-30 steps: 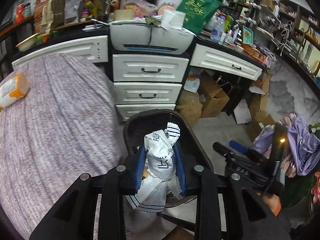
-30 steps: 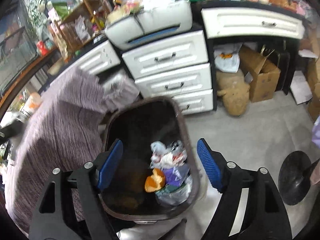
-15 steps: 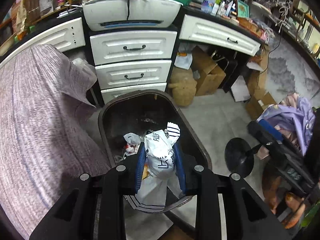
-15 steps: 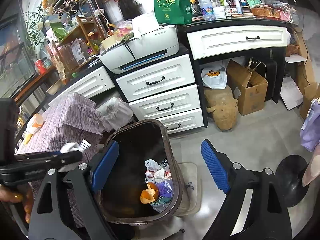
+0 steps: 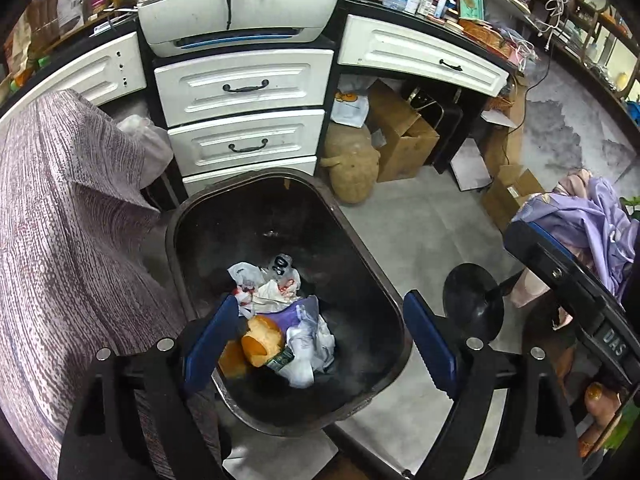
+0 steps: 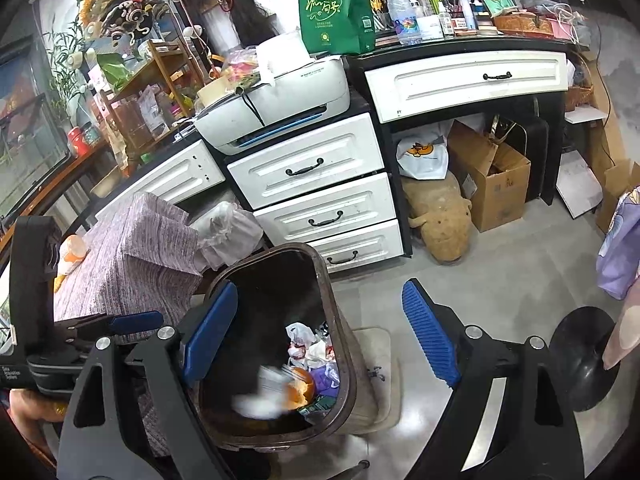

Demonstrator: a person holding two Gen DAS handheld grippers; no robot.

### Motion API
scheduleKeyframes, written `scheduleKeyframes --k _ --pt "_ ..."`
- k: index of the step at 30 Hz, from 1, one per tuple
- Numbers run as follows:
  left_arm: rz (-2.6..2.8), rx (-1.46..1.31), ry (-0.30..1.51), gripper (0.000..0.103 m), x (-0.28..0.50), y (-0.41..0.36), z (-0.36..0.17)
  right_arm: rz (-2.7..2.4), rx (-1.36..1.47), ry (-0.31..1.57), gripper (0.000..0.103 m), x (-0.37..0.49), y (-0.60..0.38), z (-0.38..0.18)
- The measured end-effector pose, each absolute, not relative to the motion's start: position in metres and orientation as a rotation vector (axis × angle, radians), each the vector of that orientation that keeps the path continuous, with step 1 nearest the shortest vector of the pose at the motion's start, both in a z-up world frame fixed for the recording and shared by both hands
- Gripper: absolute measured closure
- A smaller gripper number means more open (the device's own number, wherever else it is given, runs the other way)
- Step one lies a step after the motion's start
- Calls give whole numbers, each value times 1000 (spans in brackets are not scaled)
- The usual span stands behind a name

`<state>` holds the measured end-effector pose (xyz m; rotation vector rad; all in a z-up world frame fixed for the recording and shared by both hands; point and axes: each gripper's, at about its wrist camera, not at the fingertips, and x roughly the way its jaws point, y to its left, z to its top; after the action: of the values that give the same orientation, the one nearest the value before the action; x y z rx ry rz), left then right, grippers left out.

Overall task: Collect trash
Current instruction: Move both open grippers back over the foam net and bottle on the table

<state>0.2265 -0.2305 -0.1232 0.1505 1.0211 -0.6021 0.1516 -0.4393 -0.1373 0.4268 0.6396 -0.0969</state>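
Observation:
A dark brown trash bin (image 5: 384, 288) stands on the floor beside the cloth-covered table (image 5: 60, 240). It holds crumpled wrappers, an orange peel (image 5: 260, 336) and a white wrapper (image 5: 308, 344). My left gripper (image 5: 318, 340) is open and empty right above the bin. In the right wrist view the bin (image 6: 344, 360) is at lower centre, with a blurred white wrapper (image 6: 260, 396) falling inside. My right gripper (image 6: 318, 332) is open and empty above the bin's right rim. The left gripper (image 6: 132, 322) shows at the left there.
White drawers (image 5: 244, 120) and a printer (image 5: 236, 20) stand behind the bin. Cardboard boxes (image 5: 404, 136) and a stuffed toy (image 5: 352, 164) lie under the desk. A black stand base (image 5: 472, 300) sits right of the bin. An orange-white packet (image 6: 72, 252) lies on the table.
My left gripper opened and let go of the white wrapper, which dropped into the bin. Both grippers shifted slightly over the bin.

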Motion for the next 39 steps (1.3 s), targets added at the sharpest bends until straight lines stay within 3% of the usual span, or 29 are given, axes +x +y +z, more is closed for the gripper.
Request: scheduleKeyframes --k 22,39 --pt "-558 23 815 6 175 -148 -55 90 452 629 15 160 -414 -121" --pt "-407 -204 799 6 158 2 -47 643 252 734 13 221 -234 -62"
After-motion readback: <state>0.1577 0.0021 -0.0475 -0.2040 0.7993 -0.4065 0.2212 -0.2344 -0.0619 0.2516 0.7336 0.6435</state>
